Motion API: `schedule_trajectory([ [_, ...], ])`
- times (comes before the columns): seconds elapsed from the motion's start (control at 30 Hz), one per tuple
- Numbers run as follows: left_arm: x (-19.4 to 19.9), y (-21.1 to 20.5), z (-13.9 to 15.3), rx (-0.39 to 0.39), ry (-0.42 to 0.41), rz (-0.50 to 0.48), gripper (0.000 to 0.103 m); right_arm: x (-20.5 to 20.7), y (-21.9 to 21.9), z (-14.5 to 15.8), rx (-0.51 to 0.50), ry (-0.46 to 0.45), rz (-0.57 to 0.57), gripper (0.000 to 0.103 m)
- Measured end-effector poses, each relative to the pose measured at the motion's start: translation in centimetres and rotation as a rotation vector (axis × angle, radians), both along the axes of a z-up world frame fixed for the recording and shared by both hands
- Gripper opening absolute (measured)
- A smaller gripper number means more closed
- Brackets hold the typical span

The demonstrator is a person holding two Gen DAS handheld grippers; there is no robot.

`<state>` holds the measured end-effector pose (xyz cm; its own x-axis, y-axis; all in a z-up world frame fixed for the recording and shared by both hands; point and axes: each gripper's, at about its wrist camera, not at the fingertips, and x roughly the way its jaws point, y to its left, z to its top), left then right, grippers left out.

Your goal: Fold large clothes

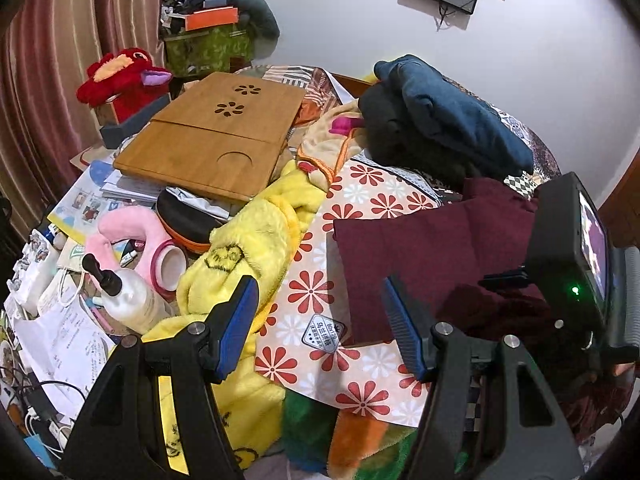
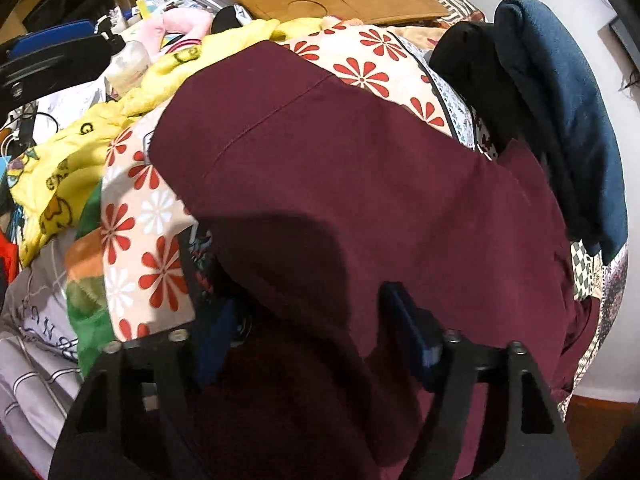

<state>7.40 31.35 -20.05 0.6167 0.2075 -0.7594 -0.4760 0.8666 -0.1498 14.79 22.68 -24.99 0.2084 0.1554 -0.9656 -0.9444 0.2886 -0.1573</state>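
A maroon garment (image 2: pixel 360 168) lies spread on a flower-print sheet (image 1: pixel 320 292); it also shows in the left wrist view (image 1: pixel 420 248). My left gripper (image 1: pixel 320 312) is open and empty, hovering over the sheet just left of the garment's edge. My right gripper (image 2: pixel 308 320) stands open with a fold of the maroon cloth draped between and over its blue pads (image 2: pixel 404 320); whether the pads touch the cloth I cannot tell. The right gripper's body (image 1: pixel 572 248) shows at the right of the left wrist view.
A yellow fleece blanket (image 1: pixel 248 248) lies left of the sheet. A wooden lap tray (image 1: pixel 212 136), a pump bottle (image 1: pixel 128 296), papers and a pink pillow (image 1: pixel 136 236) crowd the left. Dark blue and black clothes (image 1: pixel 448 120) are piled behind the garment.
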Motion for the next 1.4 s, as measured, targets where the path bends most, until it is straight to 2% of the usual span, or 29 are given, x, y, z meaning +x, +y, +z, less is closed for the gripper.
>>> schedule_trajectory([
  [0.03, 0.0, 0.0, 0.0, 0.000, 0.002, -0.003, 0.063, 0.0, -0.1, 0.2, 0.012, -0.006, -0.001, 0.049],
  [0.1, 0.1, -0.1, 0.0, 0.003, 0.008, -0.008, 0.063, 0.0, -0.6, 1.1, 0.059, -0.021, -0.003, 0.024],
  [0.2, 0.1, -0.3, 0.1, 0.007, 0.012, -0.015, 0.063, 0.4, -1.1, 2.5, 0.128, -0.012, -0.025, 0.012],
  [0.37, 0.3, -1.2, 1.1, 0.026, 0.005, -0.030, 0.063, 1.2, -2.9, 6.4, 0.270, -0.027, -0.089, 0.009],
  [0.57, 0.5, -2.7, 2.7, 0.055, -0.015, -0.049, 0.063, 1.2, -5.9, 11.6, 0.428, -0.117, -0.146, 0.008],
  [0.7, 0.8, -4.3, 4.0, 0.083, -0.028, -0.069, 0.063, 1.8, -9.7, 14.9, 0.538, -0.151, -0.210, 0.008],
  [0.9, 1.6, -7.6, 5.9, 0.141, -0.038, -0.108, 0.063, 3.1, -16.3, 18.0, 0.684, -0.206, -0.338, 0.008],
  [1.0, 2.1, -9.5, 6.8, 0.164, -0.043, -0.125, 0.064, 3.7, -19.9, 18.7, 0.731, -0.223, -0.415, 0.008],
  [1.13, 2.9, -12.2, 7.9, 0.189, -0.056, -0.153, 0.069, 3.8, -24.0, 18.5, 0.741, -0.253, -0.494, 0.008],
  [1.3, 4.3, -16.0, 9.0, 0.233, -0.062, -0.209, 0.069, 4.6, -29.8, 16.5, 0.717, -0.237, -0.624, 0.008],
  [1.4, 4.9, -18.3, 9.5, 0.251, -0.074, -0.244, 0.074, 5.2, -33.1, 15.0, 0.699, -0.206, -0.719, 0.008],
])
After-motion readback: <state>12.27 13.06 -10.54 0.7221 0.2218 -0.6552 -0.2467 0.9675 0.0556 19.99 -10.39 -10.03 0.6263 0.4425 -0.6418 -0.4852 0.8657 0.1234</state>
